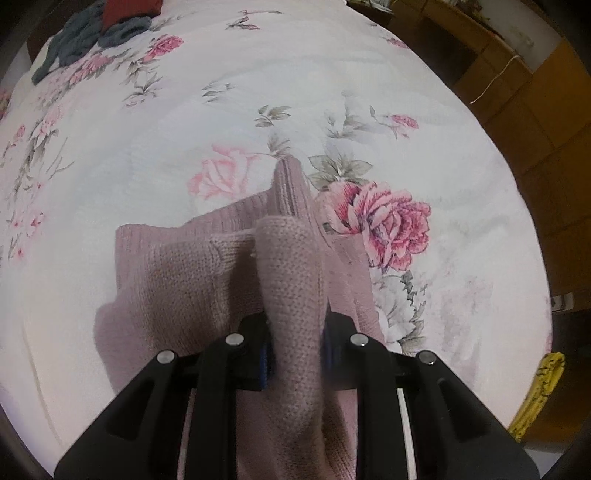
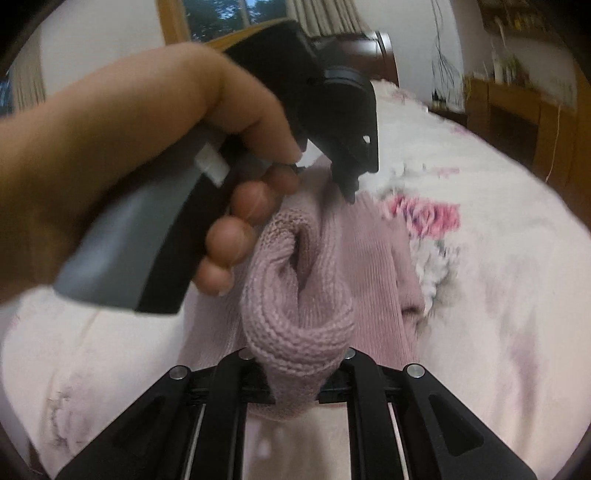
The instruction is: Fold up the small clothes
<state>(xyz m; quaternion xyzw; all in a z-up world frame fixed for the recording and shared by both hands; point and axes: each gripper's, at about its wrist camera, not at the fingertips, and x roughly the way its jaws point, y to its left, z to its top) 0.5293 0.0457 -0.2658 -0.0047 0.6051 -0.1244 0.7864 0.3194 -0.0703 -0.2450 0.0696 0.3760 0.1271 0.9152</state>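
Observation:
A small mauve knitted sweater (image 1: 177,280) lies partly folded on a floral bedspread (image 1: 147,155). My left gripper (image 1: 295,350) is shut on a raised ridge of its knit, which runs up between the two black fingers. In the right wrist view my right gripper (image 2: 297,363) is shut on a rolled bunch of the same sweater (image 2: 295,317). Just beyond it, a person's hand (image 2: 110,155) holds the left gripper (image 2: 349,192), whose tips press into the sweater's far part. The fabric hides the fingertips of both grippers.
Dark blue-grey and red clothes (image 1: 96,29) are piled at the bed's far left corner. Wooden furniture (image 1: 517,74) stands beyond the bed's right edge, with a yellow object (image 1: 539,391) near the lower right. A dark headboard (image 2: 384,55) and a window (image 2: 218,18) lie behind.

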